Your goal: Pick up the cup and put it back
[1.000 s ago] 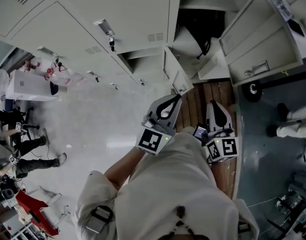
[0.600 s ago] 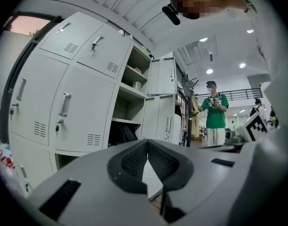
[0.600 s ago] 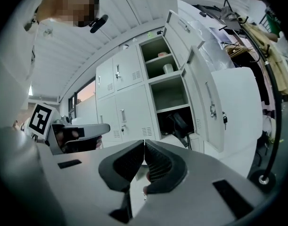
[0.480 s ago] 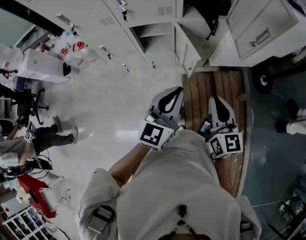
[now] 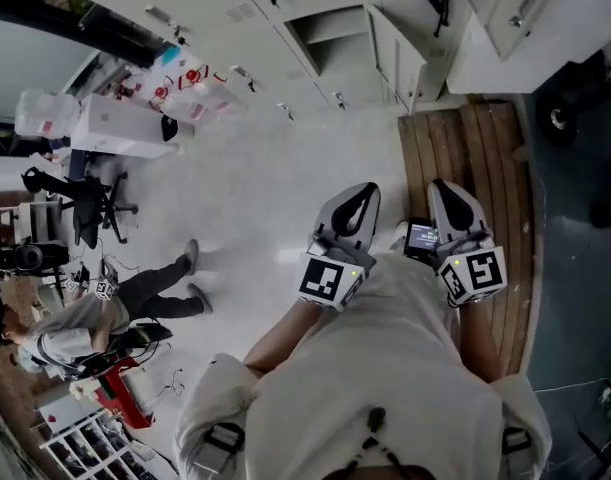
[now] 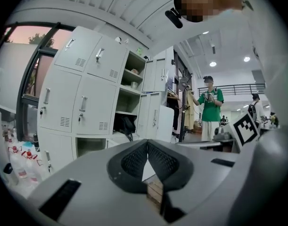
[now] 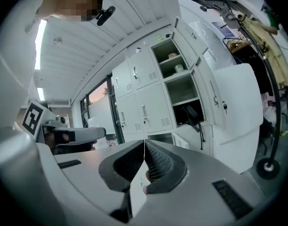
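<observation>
- The cup (image 7: 179, 68) is a small pale thing on a shelf inside the open locker (image 7: 174, 79), well apart from both tongs; it also shows in the left gripper view (image 6: 134, 84), too small to make out in detail
- A flat pale thing (image 7: 171, 56) lies on the shelf above the cup
- A black bag (image 7: 193, 114) sits in the open compartment below, with a strap hanging over its edge
- The locker door (image 7: 219, 98) stands swung out to the right of the shelves, and closed locker doors (image 6: 82, 88) fill the wall to the left
- The left tongs (image 6: 147, 144) are clenched, ribbed pads meeting at the tip, with nothing between them
- The right tongs (image 7: 144, 142) are likewise clenched and grasp nothing
- In the head view the left tongs (image 5: 363, 190) and right tongs (image 5: 445, 186) are held side by side in front of the person's body, both aimed toward the lockers, each with its marker cube (image 5: 330, 280) at the back
- The right tongs are over a strip of wooden planks (image 5: 485, 168); the left tongs are over the pale floor (image 5: 255, 188)
- A person in a green shirt (image 6: 210, 102) stands farther back in the room
- An office chair (image 5: 85, 208) and a seated person (image 5: 95, 313) are off to the left
</observation>
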### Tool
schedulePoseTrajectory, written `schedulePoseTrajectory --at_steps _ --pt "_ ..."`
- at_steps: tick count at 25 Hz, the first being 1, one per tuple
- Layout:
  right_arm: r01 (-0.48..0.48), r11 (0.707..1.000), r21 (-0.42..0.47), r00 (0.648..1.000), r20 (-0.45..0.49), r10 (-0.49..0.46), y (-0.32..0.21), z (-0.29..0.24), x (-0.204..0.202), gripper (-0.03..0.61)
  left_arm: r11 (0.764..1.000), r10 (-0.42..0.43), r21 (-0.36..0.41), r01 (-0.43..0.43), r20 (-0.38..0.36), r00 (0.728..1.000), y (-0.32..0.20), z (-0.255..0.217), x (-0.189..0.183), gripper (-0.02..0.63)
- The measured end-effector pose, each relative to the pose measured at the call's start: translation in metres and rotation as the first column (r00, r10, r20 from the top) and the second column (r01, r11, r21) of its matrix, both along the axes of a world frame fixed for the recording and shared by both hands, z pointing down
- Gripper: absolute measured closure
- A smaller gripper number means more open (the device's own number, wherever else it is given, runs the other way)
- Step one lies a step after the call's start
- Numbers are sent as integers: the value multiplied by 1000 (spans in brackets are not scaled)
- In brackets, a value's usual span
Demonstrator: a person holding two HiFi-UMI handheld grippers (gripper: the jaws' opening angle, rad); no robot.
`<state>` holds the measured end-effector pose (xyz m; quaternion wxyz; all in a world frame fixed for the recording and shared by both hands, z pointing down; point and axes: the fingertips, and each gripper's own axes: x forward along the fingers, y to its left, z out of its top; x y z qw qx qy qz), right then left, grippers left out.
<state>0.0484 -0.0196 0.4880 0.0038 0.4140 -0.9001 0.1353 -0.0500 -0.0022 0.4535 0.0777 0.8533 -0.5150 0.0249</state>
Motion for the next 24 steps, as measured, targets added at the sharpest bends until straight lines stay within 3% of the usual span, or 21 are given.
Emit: schedulePoseTrajectory --at_steps 7,12,16,19,24 --pt "-88 995 55 994 -64 91 44 -11 -58 554 995 93 41 -91 -39 995 52 -7 -65 604" --pt "-218 976 -7 976 -30 218 100 8 -140 554 994 112 9 -111 -64 992 103 5 -176 604" --pt "-255 966 -50 967 -7 255 147 22 -201 554 994 110 -24 -109 35 993 127 37 -255 604" --pt "-255 965 -61 967 -37 253 182 17 -220 554 988 152 -30 -152 8 988 150 34 -270 604" --pt "-298 951 -81 955 -31 296 212 26 -221 554 963 268 43 -266 -39 963 180 31 -255 604"
